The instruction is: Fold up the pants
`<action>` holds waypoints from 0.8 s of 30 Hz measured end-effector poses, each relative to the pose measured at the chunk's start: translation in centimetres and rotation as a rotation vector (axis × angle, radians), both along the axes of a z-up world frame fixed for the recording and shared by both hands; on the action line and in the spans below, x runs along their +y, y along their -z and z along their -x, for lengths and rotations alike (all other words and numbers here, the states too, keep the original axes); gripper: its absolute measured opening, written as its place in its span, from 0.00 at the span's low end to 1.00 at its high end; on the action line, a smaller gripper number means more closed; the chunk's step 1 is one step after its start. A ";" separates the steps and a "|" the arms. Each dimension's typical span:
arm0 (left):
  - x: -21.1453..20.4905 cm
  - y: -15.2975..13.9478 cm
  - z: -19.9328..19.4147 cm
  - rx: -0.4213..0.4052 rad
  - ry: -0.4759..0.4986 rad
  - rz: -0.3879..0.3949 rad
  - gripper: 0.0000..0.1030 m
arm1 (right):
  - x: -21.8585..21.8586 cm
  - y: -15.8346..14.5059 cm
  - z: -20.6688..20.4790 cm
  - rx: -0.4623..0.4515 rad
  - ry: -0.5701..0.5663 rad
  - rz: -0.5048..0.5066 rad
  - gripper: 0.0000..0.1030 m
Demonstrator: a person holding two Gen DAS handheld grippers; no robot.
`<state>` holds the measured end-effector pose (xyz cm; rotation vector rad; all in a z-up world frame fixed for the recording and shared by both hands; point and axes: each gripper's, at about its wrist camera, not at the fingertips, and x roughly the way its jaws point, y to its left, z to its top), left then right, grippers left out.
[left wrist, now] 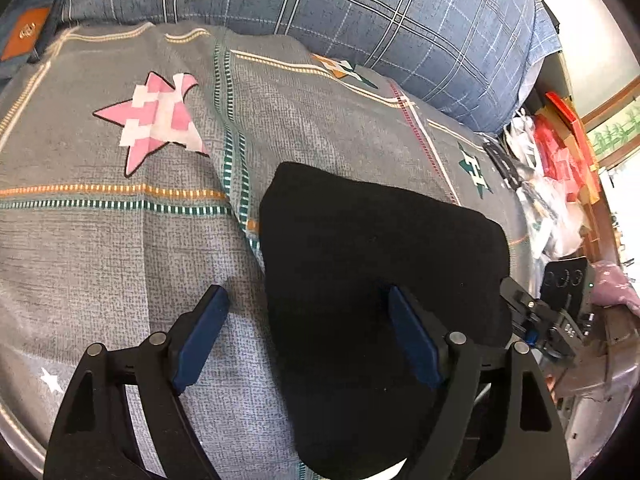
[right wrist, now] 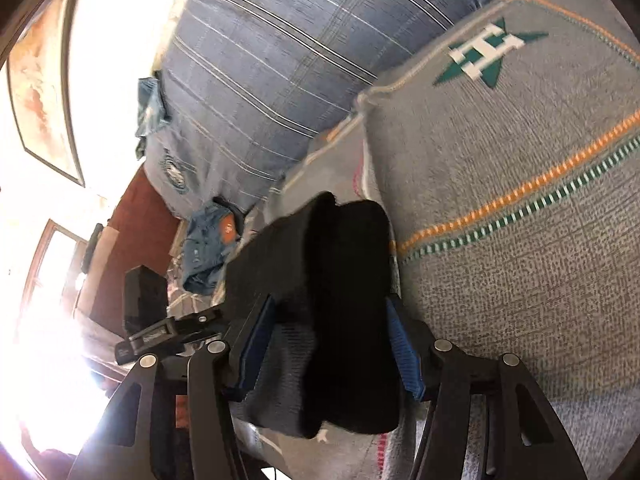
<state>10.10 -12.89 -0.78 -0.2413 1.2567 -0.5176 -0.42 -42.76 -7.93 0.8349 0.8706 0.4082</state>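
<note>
Folded black pants (left wrist: 376, 264), a thick matte knit bundle with rounded corners, lie on a grey woven bedspread (left wrist: 120, 248) stitched with dashed orange and green lines. A pink-and-white pieced star (left wrist: 154, 124) and a green star with a white H (right wrist: 486, 54) are appliquéd on the cloth. Behind it rises a plump blue plaid quilt roll (left wrist: 360, 12). The left gripper (left wrist: 308, 300) hangs over the near left edge of the pants, jaws spread wide, blue pads (left wrist: 200, 336) clear of the fabric on the left side. The right gripper (right wrist: 330, 320) straddles the bundle's layered end, its ribbed blue pads (right wrist: 404, 352) at either flank of the thick fold; whether they press on it cannot be told.
</note>
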 end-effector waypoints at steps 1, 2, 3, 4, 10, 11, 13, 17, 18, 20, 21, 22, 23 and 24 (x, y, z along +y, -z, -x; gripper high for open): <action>0.0 0.0 0.0 0.000 -0.001 0.006 0.80 | 0.2 -0.1 -0.2 -0.003 -0.003 0.009 0.56; -0.1 0.0 0.1 -0.005 0.007 0.000 0.81 | 0.5 -0.2 -0.3 -0.008 -0.008 0.020 0.59; -0.2 0.0 0.3 -0.016 0.020 -0.009 0.82 | 0.8 -0.3 -0.3 -0.013 -0.009 0.035 0.60; -0.6 -0.1 0.6 -0.032 0.036 -0.014 0.82 | 1.0 -0.4 -0.4 -0.018 -0.009 0.047 0.61; -2.5 -0.5 2.2 -0.069 0.104 0.060 0.76 | 3.4 -2.3 0.3 -0.087 -0.010 0.307 0.50; -2.8 -0.6 2.3 -0.081 0.108 0.054 0.70 | 4.0 -2.9 0.8 -0.116 -0.015 0.371 0.45; -2.6 -0.9 2.4 -0.093 0.095 0.068 0.58 | 5.1 -4.0 1.7 -0.158 -0.017 0.455 0.40; -0.8 -1.6 1.6 -0.067 0.056 0.155 0.38 | 5.8 -5.7 3.2 -0.222 0.005 0.463 0.34; -0.4 -1.7 1.3 -0.047 0.044 0.186 0.38 | 5.7 -5.9 3.4 -0.227 0.010 0.434 0.33; 0.1 -1.8 1.1 -0.034 0.023 0.204 0.38 | 5.6 -6.1 3.5 -0.220 0.007 0.403 0.33; 0.3 -1.9 1.0 -0.033 0.014 0.207 0.38 | 5.8 -6.2 3.2 -0.215 0.006 0.393 0.33; 0.5 -2.1 0.9 -0.029 0.000 0.212 0.38 | 6.0 -6.4 3.0 -0.215 -0.001 0.386 0.32; 0.7 -2.3 0.7 -0.025 -0.015 0.221 0.38 | 6.2 -6.7 2.7 -0.221 -0.005 0.378 0.32; 0.9 -2.6 0.6 -0.025 -0.024 0.228 0.38 | 6.6 -7.2 2.1 -0.231 -0.013 0.361 0.31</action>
